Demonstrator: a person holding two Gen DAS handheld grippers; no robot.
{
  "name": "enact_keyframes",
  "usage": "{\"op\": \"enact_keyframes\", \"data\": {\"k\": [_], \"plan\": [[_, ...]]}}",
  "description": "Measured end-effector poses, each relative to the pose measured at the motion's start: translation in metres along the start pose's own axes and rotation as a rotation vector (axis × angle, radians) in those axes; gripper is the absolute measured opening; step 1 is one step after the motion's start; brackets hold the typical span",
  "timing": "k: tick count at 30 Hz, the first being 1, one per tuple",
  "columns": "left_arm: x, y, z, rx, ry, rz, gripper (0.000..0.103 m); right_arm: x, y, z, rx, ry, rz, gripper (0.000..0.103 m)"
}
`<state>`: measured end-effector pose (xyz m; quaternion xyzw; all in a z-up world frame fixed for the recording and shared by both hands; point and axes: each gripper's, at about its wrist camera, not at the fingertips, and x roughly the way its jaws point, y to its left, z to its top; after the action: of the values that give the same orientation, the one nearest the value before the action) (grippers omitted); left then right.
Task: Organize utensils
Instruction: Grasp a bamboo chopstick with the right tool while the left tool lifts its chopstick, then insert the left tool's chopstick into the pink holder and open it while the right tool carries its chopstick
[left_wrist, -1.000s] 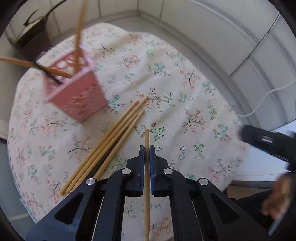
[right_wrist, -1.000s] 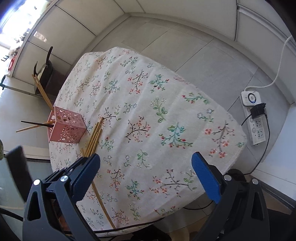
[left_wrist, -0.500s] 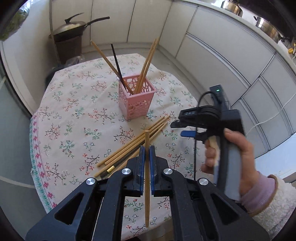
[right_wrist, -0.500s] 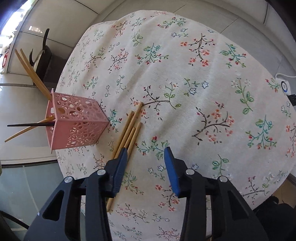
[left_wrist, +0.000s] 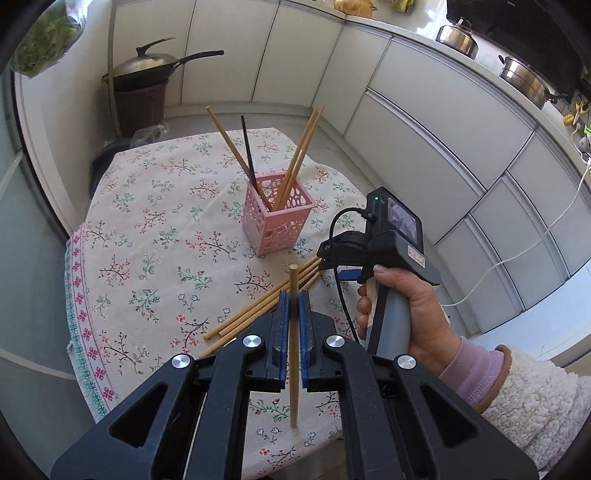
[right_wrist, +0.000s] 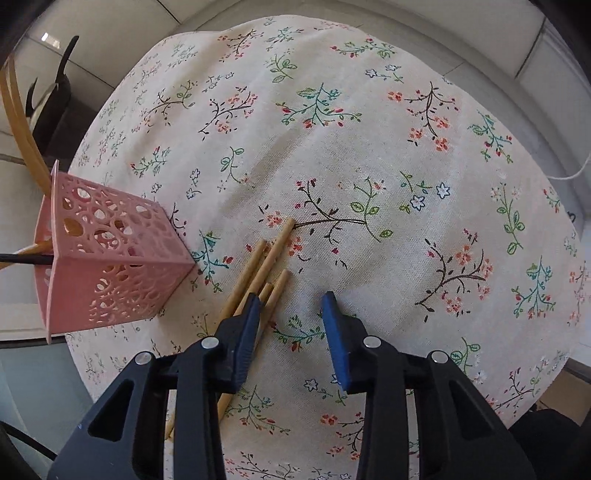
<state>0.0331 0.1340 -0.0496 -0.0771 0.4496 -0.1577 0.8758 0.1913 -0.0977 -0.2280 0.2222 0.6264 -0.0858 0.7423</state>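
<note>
My left gripper (left_wrist: 294, 304) is shut on a wooden chopstick (left_wrist: 293, 284), held upright above the table's near edge. A pink lattice holder (left_wrist: 277, 225) stands on the floral tablecloth with several chopsticks in it, one of them black. It also shows in the right wrist view (right_wrist: 107, 254) at the left. Several loose wooden chopsticks (left_wrist: 258, 306) lie in a bundle between the holder and me. My right gripper (right_wrist: 291, 306) is open, low over the cloth, its left finger over the loose chopsticks (right_wrist: 273, 254). Its body (left_wrist: 384, 243) shows in the left wrist view, held by a hand.
The round table (left_wrist: 122, 229) has a floral cloth (right_wrist: 369, 147). A wok on a dark bin (left_wrist: 144, 85) stands behind the table. White cabinets (left_wrist: 424, 110) run along the right. A white cable (left_wrist: 517, 254) hangs at the right.
My left gripper has lifted and pulled back with the chopstick, so the holder looks farther off. My right gripper has come down closer to the loose chopsticks and stays open.
</note>
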Motion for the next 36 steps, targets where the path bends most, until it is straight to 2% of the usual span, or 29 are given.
{"op": "enact_keyframes", "data": {"k": [1,3,7,13,19,24,28,32,36], "plan": [[-0.001,0.001,0.000,-0.002,-0.002,0.001,0.004,0.000,0.004,-0.002,-0.022,-0.010,-0.030,0.033],[-0.003,0.002,0.001,-0.005,-0.010,0.007,0.004,0.000,0.006,-0.006,-0.071,-0.037,-0.076,0.018],[-0.010,0.002,0.002,-0.008,-0.033,0.007,0.004,-0.002,-0.009,-0.004,-0.089,-0.022,-0.014,0.005],[-0.022,0.001,0.005,-0.021,-0.079,0.001,0.004,-0.024,-0.052,-0.011,-0.092,-0.086,0.102,0.005],[-0.029,-0.006,0.009,-0.028,-0.152,0.023,0.004,-0.108,-0.071,-0.033,-0.218,-0.299,0.207,0.005],[-0.033,-0.011,0.014,-0.049,-0.207,0.049,0.004,-0.173,-0.071,-0.062,-0.334,-0.434,0.271,0.005],[-0.034,-0.017,0.016,-0.056,-0.232,0.073,0.004,-0.205,-0.075,-0.080,-0.370,-0.488,0.322,0.005],[-0.039,-0.020,0.021,-0.070,-0.273,0.089,0.004,-0.232,-0.080,-0.080,-0.347,-0.511,0.372,0.005],[-0.052,-0.024,0.039,-0.094,-0.340,0.092,0.004,-0.261,-0.080,-0.071,-0.309,-0.557,0.433,0.005]]}}
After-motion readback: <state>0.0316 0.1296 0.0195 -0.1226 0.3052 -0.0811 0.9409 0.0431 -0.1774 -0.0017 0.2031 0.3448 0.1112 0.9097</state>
